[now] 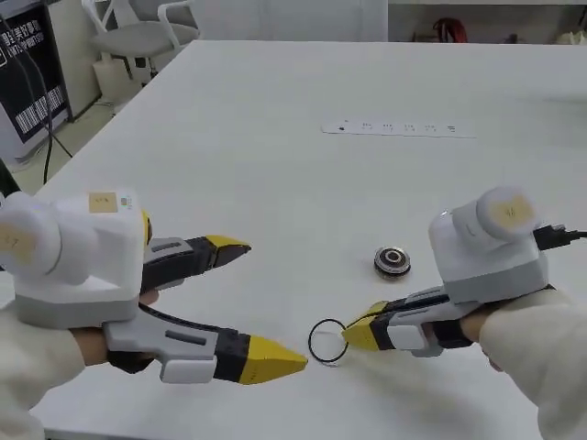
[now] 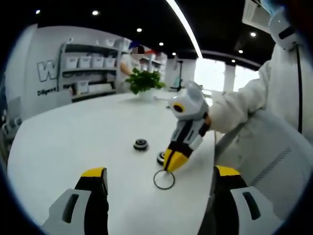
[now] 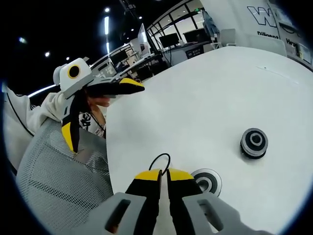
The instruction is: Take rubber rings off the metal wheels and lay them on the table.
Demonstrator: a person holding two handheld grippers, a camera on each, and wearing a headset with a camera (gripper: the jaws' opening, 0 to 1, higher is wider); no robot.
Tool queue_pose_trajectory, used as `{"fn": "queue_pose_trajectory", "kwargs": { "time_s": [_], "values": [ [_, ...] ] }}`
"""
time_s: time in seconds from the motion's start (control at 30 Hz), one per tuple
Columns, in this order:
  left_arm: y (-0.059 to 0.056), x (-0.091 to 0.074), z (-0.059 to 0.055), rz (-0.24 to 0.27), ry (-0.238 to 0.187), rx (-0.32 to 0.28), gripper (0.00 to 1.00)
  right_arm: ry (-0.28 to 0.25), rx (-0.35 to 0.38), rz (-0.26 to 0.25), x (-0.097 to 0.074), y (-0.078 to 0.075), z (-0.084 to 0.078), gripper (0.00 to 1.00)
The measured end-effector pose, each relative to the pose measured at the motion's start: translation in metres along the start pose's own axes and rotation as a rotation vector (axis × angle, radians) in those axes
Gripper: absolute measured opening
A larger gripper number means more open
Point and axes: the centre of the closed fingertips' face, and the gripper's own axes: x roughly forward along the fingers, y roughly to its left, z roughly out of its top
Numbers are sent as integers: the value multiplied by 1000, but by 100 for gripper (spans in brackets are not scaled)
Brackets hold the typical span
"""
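Note:
A thin black rubber ring (image 1: 310,341) lies low over the white table (image 1: 275,165), and my right gripper (image 1: 353,334) is shut on its near edge. The right gripper view has the ring (image 3: 153,162) looping out from the shut jaws of the right gripper (image 3: 164,172). A bare metal wheel (image 3: 206,181) lies just right of the jaws. A wheel with a dark band (image 3: 254,142) sits farther out, also seen as the wheel (image 1: 393,260). My left gripper (image 1: 261,302) stands open, left of the ring, holding nothing. In the left gripper view, the ring (image 2: 153,179) lies between the jaws of the left gripper (image 2: 159,172).
A white power strip (image 1: 399,128) lies across the far middle of the table. Office chairs (image 1: 138,37) stand beyond the far left corner. A mesh chair (image 3: 58,176) and a person's white sleeves are at the near edge.

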Motion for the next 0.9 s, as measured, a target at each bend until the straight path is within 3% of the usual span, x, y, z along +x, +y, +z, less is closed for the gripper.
{"fn": "queue_pose_trajectory", "kwargs": {
  "time_s": [0.57, 0.9],
  "values": [
    [1, 0, 0, 3, 1, -4, 91, 7, -31, -12, -1, -2, 1, 5],
    [1, 0, 0, 4, 3, -2, 91, -30, -36, -25, -8, -2, 10, 5]
  ]
}}
